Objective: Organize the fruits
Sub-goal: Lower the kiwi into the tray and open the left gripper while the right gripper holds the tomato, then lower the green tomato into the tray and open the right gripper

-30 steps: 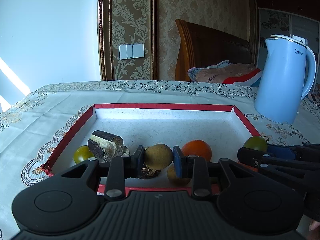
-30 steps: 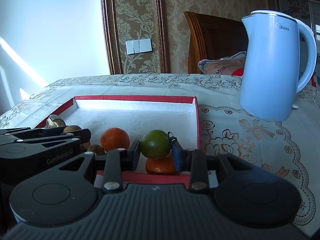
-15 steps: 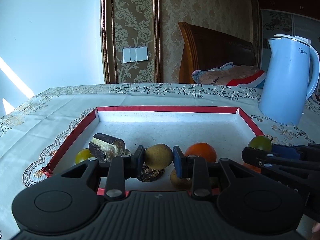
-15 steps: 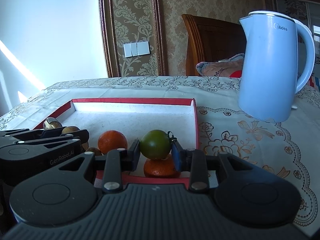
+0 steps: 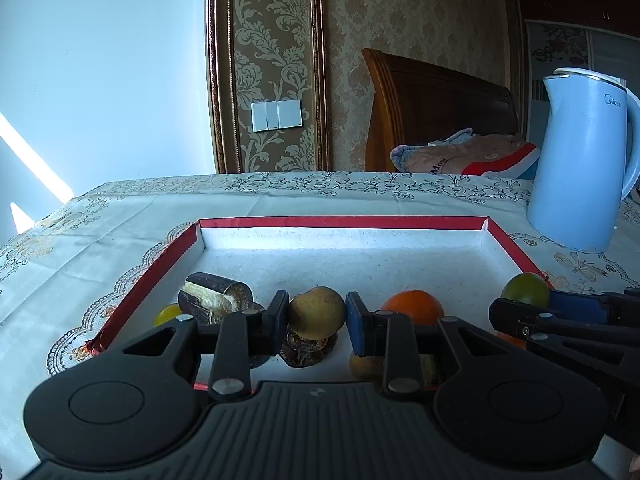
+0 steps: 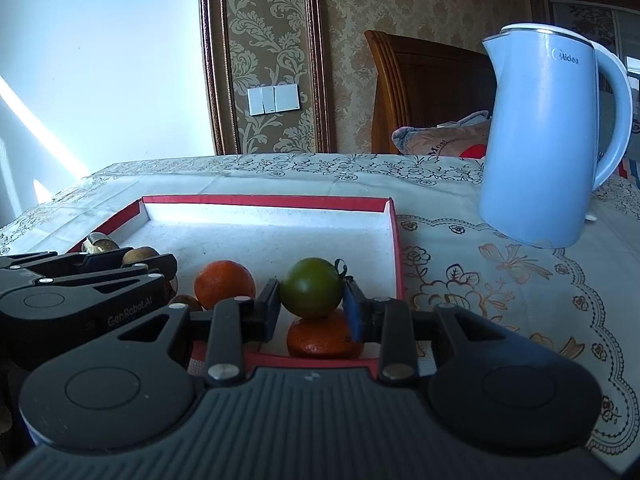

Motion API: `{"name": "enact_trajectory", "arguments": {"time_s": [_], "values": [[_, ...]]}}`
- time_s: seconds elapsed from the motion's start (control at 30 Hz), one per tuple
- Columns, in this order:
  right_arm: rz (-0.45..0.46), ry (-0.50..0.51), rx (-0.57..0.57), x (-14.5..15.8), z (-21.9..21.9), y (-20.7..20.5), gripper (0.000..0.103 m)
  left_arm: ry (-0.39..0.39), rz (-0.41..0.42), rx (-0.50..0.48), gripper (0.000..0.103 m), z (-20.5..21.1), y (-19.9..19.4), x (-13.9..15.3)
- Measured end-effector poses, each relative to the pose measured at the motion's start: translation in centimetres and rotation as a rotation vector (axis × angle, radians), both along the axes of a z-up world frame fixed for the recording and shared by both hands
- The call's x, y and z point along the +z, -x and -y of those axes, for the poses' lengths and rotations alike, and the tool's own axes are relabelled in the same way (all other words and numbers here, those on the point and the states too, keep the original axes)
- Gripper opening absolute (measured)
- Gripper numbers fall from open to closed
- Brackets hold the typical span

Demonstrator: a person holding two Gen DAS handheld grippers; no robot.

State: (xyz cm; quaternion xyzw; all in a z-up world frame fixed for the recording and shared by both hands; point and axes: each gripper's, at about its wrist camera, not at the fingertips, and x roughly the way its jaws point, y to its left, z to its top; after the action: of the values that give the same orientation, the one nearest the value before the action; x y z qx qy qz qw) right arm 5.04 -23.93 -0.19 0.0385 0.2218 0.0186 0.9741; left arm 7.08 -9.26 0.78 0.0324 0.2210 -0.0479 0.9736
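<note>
Inside a shallow red-rimmed tray with a pale speckled floor (image 5: pixel 400 256), set on a cream floral-embroidered tablecloth (image 5: pixel 120 216): at far left, a small yellow-green fruit (image 5: pixel 168 314) half hidden behind a dark cut stalk segment with a pale fibrous face (image 5: pixel 214 298). Next, pinched between the fingers of the left gripper (image 5: pixel 317 316), a tan-brown round fruit (image 5: pixel 317 310), raised above a dark wrinkled fruit (image 5: pixel 306 350) on the tray floor. Further right, a bright orange citrus (image 6: pixel 224 284) (loose on the floor). Near the tray's right wall, clamped in the right gripper (image 6: pixel 311 300), a green tomato with a dark stem (image 6: pixel 311 287), directly above a second orange citrus (image 6: pixel 324 338). Beyond the tray at right, on the cloth, a pale blue plastic kettle (image 6: pixel 548 140).
</note>
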Motion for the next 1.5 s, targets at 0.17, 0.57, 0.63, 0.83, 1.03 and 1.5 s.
{"name": "enact_trajectory", "arguments": {"time_s": [0.17, 0.57, 0.63, 0.83, 1.03, 1.5], "values": [[0.017, -0.016, -0.027, 0.3, 1.1, 0.6, 0.032, 0.005, -0.025, 0.011, 0.030, -0.7, -0.3, -0.1], [0.037, -0.168, -0.034, 1.2, 4.3, 0.4, 0.032, 0.030, -0.049, -0.006, 0.030, -1.2, -0.6, -0.3], [0.039, -0.145, -0.010, 1.1, 3.5, 0.2, 0.032, 0.019, -0.044, -0.012, 0.030, -0.9, -0.5, -0.3], [0.008, -0.055, 0.057, 0.2, 0.7, -0.6, 0.032, 0.003, -0.038, -0.018, 0.030, -0.6, -0.4, -0.4], [0.008, 0.034, 0.084, -0.5, -1.1, -0.6, 0.032, -0.008, -0.027, -0.023, 0.030, -0.3, -0.1, -0.4], [0.026, 0.076, 0.064, -0.7, -1.6, -0.3, 0.032, 0.001, -0.031, -0.030, 0.030, -0.5, 0.4, -0.2]]}}
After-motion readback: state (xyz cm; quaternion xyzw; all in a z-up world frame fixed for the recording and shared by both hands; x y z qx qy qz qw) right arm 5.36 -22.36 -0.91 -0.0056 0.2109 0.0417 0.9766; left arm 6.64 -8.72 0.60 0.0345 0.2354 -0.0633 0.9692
